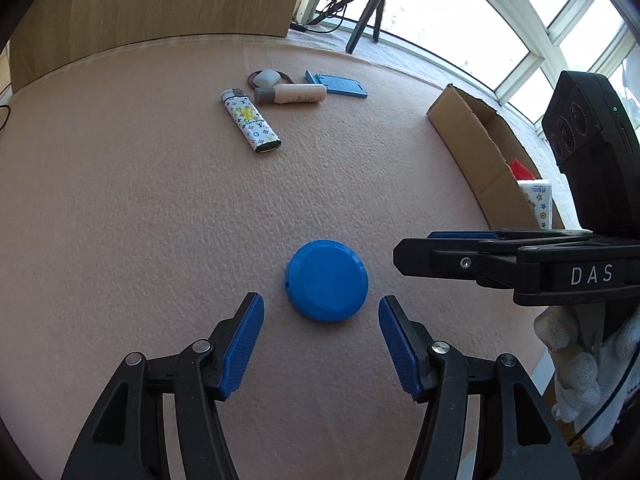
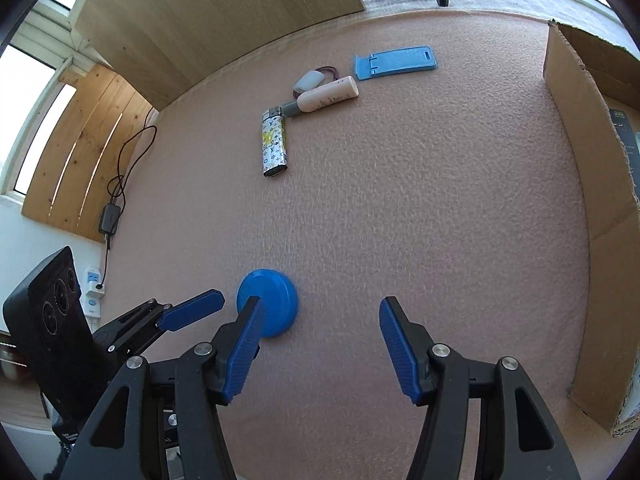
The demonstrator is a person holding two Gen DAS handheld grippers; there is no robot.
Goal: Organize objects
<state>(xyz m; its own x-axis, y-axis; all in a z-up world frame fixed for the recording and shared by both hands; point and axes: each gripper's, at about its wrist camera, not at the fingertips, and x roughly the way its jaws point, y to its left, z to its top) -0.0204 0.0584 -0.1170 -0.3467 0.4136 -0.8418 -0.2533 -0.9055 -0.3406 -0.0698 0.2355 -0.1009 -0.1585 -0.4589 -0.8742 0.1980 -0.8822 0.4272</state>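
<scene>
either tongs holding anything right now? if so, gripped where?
Nothing held. Left tongs are open, with the blue round disc lying on the mat just beyond the pads, untouched. Right tongs are open over bare mat.

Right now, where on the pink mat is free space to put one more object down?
Free: the wide stretch between the lighter and the cardboard box, and the mat before the blue round lid. Crowded: the far cluster of lighter, tube and blue stand.
</scene>
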